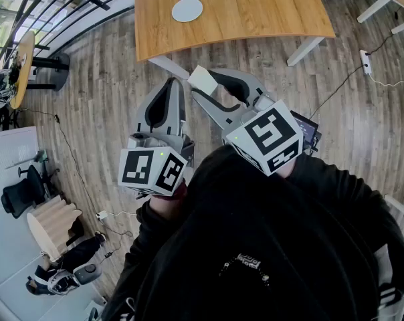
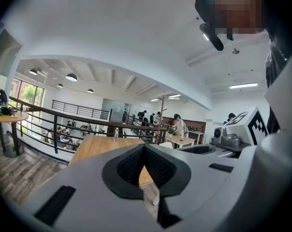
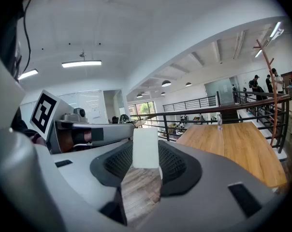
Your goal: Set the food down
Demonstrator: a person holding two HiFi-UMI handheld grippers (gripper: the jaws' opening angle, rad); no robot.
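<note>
My right gripper [image 1: 207, 85] is shut on a pale white rectangular piece of food [image 1: 203, 79], held above the wooden floor just short of the near edge of a wooden table [image 1: 255, 12]. In the right gripper view the white piece [image 3: 146, 147] stands upright between the dark pads [image 3: 177, 166]. A round white plate [image 1: 187, 9] lies on the table, beyond the grippers. My left gripper [image 1: 178, 82] hangs beside the right one, to its left. Its pads [image 2: 160, 168] meet at the tips with nothing between them.
White table legs [image 1: 305, 51] slant down to the floor on the right. A power strip with cable [image 1: 366, 60] lies on the floor at right. A round side table [image 1: 21, 69] and railing are at left. A bottle [image 3: 219, 122] stands at the table's far end.
</note>
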